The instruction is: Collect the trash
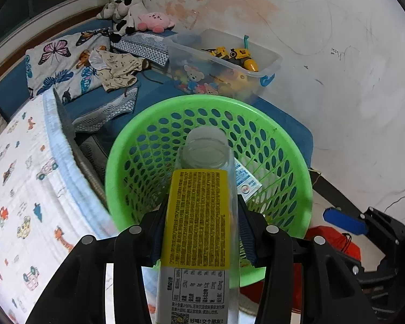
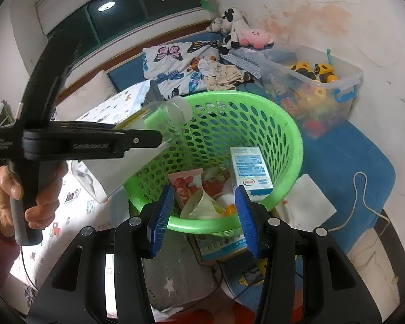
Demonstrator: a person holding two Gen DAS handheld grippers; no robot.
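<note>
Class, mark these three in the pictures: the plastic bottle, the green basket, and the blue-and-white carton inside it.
plastic bottle [image 1: 197,216], left wrist view, on its yellow label.
green basket [image 2: 294,137], right wrist view, on its right rim.
blue-and-white carton [image 2: 249,167], right wrist view, on its printed front face.

The left gripper [image 1: 199,232] is clamped on a bottle [image 1: 199,216], both fingers pressed to its sides, reaching level over the basket [image 1: 116,162] rim. The person's left hand [image 2: 19,197] grips its handle. The right gripper [image 2: 202,216] hangs at the basket's near rim, jaws apart, holding nothing.
</note>
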